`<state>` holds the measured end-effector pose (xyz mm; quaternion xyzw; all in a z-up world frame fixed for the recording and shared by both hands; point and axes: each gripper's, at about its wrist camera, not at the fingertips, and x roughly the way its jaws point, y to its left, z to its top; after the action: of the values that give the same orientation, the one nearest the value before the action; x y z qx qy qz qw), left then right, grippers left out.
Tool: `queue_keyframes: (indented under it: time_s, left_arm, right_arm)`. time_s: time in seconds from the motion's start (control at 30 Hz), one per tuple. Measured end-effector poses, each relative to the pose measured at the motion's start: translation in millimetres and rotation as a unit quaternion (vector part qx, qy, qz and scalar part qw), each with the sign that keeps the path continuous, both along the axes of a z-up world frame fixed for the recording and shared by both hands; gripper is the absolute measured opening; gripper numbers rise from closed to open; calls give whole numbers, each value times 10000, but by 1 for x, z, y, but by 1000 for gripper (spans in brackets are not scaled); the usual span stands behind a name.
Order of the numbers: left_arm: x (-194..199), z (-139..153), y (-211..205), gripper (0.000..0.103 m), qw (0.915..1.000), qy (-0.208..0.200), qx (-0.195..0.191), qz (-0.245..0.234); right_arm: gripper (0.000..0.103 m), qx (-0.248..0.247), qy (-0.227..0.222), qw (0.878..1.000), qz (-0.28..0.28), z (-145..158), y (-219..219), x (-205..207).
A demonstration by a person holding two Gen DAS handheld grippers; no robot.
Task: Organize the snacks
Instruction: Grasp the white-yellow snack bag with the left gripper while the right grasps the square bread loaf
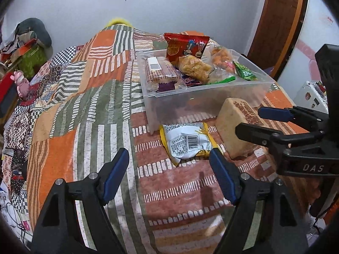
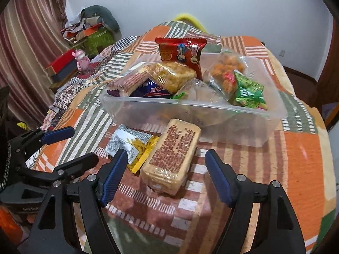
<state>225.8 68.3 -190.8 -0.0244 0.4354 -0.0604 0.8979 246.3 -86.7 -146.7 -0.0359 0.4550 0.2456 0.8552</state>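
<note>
A clear plastic bin [image 1: 211,97] [image 2: 273,114] sits on the patchwork bed and holds several snack packets, a red one [image 1: 186,46] [image 2: 180,50] standing at the back. In front of the bin lie a yellow-and-white snack bag [image 1: 188,141] [image 2: 131,144] and a tan cracker pack [image 1: 235,124] [image 2: 173,154]. My left gripper [image 1: 169,158] [image 2: 61,141] is open and empty, just short of the yellow bag. My right gripper [image 2: 166,156] [image 1: 247,118] is open, its fingers on either side of the near end of the cracker pack, not touching it.
The patchwork bedspread [image 1: 84,105] [image 2: 300,152] covers the whole bed. Cluttered boxes and a pink toy [image 1: 21,82] [image 2: 81,61] stand beyond the left edge. A wooden door [image 1: 279,21] is at the far right. A white wall lies behind.
</note>
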Motion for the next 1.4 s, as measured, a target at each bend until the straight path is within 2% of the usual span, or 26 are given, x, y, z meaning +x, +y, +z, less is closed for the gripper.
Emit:
queue_keyframes:
  time_s: [0.13,0.2,0.37,0.5,0.9,0.93,0.97,1.0,1.13,1.4]
  left_arm:
    - [9,-3,-1,78,10000,30,-65,-3]
    - [13,-5,-2,78,9999,54,-94,-12]
    - [23,-13,-8,78,9997,137,-194,-48]
    - [33,-20,-14,78,9996,182,-203,-64]
    - [58,-41,-30,78,9983,495,-215,-200]
    - [59,-42,-30,76,9984,497,-208,-180]
    - [59,-43,-30,69,9983,501,-233,-174]
    - [59,-44,-30,67,9982,519,-250,-172]
    - [53,-40,-30,59,9984,481,-223,-172]
    - [36,-14,-31,57,9989,289,-276,-242]
  right_arm:
    - [71,25,115,9999,-122,-7,-1,6]
    - [60,30,186,9997,-125,-8,-2,8]
    - [42,110,291,9995,-36,-8,-11,8]
    - [34,25,205,9998,33,-5,-15,5]
    - [33,-34,17,9999,-126,0,-41,1]
    - [33,-5,28,9999,-133,0,-44,0]
    - [33,22,44,9999,-139,0,-45,0]
    - [33,53,57,9999,-149,1,-47,1]
    - [33,106,43,9997,-194,0,-51,-1]
    - [33,125,-3,9999,-113,5,-50,-7]
